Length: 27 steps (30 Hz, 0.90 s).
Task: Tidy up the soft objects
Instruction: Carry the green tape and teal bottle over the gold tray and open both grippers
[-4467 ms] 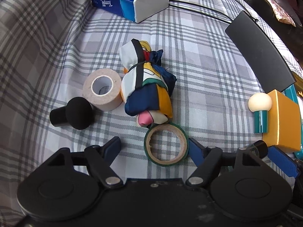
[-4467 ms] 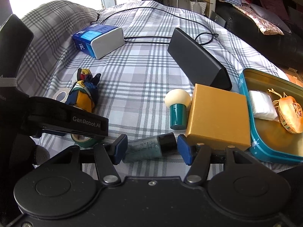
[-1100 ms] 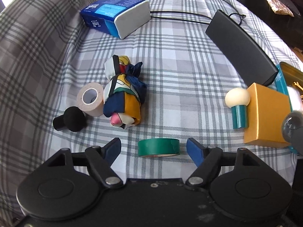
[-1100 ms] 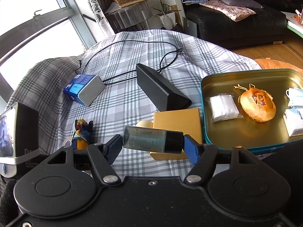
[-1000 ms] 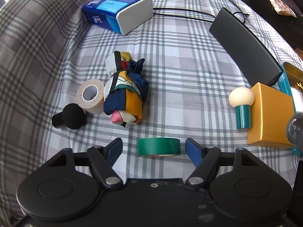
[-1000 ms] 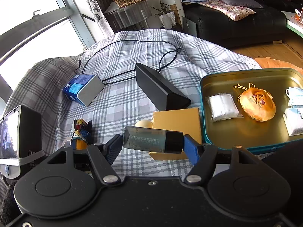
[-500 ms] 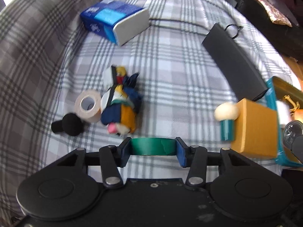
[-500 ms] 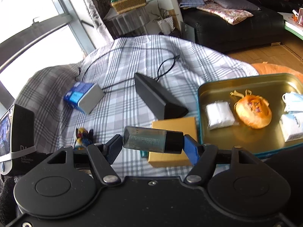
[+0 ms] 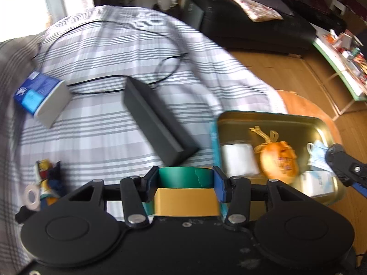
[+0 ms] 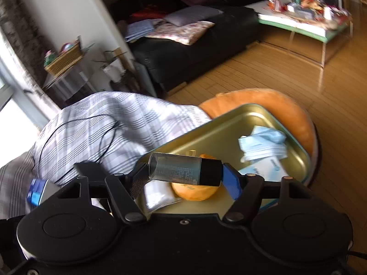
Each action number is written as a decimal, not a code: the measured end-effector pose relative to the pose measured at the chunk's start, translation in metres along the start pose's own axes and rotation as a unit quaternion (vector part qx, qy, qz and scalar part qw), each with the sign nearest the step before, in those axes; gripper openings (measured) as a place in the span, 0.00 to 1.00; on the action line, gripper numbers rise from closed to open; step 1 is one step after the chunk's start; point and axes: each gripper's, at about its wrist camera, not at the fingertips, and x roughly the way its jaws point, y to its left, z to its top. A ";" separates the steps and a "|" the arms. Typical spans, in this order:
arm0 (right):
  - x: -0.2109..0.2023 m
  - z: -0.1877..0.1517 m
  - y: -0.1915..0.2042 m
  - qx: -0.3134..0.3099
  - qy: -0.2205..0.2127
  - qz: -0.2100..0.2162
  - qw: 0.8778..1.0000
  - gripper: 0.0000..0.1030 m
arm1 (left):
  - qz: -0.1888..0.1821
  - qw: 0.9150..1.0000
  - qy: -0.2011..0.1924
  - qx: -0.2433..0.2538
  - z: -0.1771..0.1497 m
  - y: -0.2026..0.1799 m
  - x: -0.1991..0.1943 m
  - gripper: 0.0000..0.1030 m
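Tape roll (image 9: 185, 177) sits clamped between left hand-held gripper (image 9: 185, 183) fingers.

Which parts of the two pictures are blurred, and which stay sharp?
Left wrist view: the plaid cloth and the tissue pack are smeared by motion; the green tape roll between the fingers is sharp. Right wrist view: the room and the tin tray are blurred; the held bottle is crisp.

Pouch (image 9: 278, 161) in tin (image 9: 270, 118) (right of speaker (image 9: 158, 121)); packet (image 9: 238, 159) beside.
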 end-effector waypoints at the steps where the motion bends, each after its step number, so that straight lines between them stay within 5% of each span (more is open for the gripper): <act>1: 0.002 0.002 -0.006 0.009 0.002 -0.004 1.000 0.64 | -0.006 1.000 0.002 0.007 0.002 -0.010 0.003 0.44; 6: 0.009 0.008 -0.022 0.028 0.009 -0.025 0.999 0.64 | -0.025 0.999 0.014 0.031 0.007 -0.046 0.020 0.48; 9: 0.013 0.009 -0.022 0.017 0.021 -0.027 0.999 0.65 | -0.024 0.999 0.016 0.040 0.006 -0.059 0.027 0.71; 15: 0.016 0.010 -0.017 -0.010 0.035 -0.027 0.999 0.65 | -0.032 0.998 0.015 0.044 0.002 -0.062 0.031 0.92; 21: 0.015 0.010 -0.016 -0.014 0.034 -0.027 0.999 0.65 | -0.035 0.999 -0.002 0.034 -0.003 -0.056 0.028 1.00; 27: 0.011 0.009 -0.012 -0.028 0.020 -0.032 0.999 0.65 | 0.000 0.998 -0.051 0.037 -0.007 -0.054 0.014 1.00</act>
